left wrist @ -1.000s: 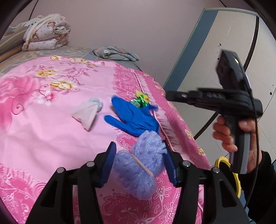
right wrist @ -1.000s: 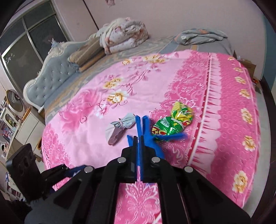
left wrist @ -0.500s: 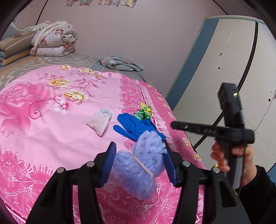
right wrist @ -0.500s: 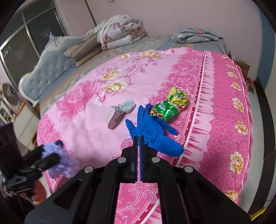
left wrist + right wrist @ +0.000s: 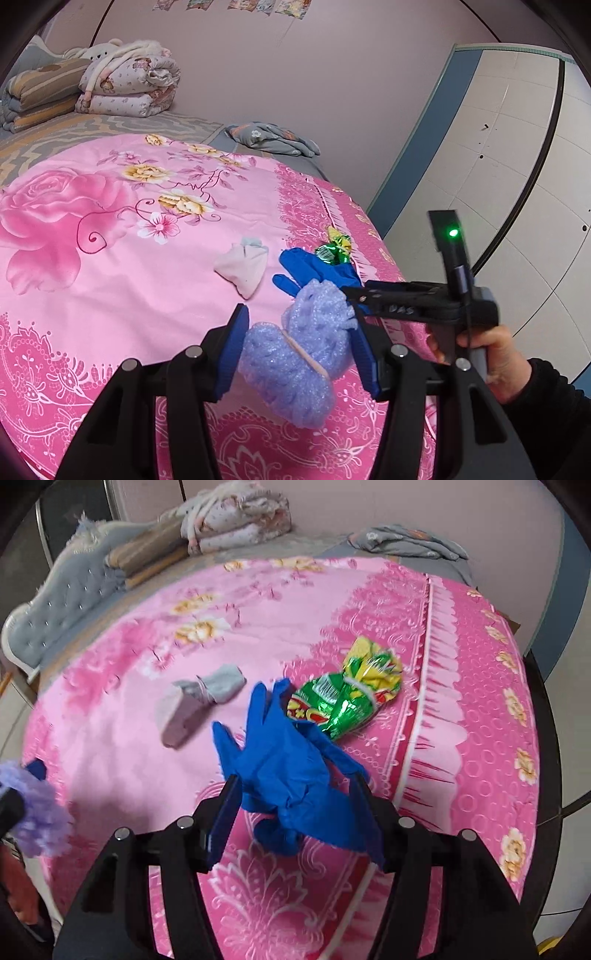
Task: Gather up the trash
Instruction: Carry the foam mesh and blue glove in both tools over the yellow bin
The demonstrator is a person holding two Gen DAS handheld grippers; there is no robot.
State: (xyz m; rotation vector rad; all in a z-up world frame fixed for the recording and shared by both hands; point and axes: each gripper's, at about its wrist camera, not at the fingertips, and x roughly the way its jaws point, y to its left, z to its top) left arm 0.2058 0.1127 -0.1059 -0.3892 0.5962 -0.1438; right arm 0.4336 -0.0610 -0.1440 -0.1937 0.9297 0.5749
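Note:
My left gripper (image 5: 299, 332) is shut on a purple foam bundle (image 5: 291, 365) tied with a rubber band, held above the pink flowered bedspread (image 5: 110, 295). A crumpled blue glove (image 5: 280, 760) lies near the bed's right edge. My right gripper (image 5: 295, 786) is low over it with its jaws opening, and the glove sits between the fingers. In the left wrist view the right gripper (image 5: 351, 293) reaches in from the right, held by a hand (image 5: 491, 354). A green and yellow snack wrapper (image 5: 347, 694) and a tied grey cloth bundle (image 5: 199, 698) lie just beyond the glove.
Folded quilts (image 5: 125, 85) are stacked at the head of the bed by a grey padded headboard (image 5: 55, 602). A grey cloth (image 5: 273, 140) lies at the far side. White wall panels (image 5: 517, 184) stand past the bed's right edge.
My right gripper has come down onto the blue glove and its jaws have gone from shut to wide apart. The left gripper, still holding the foam, has drawn back a little from the bed.

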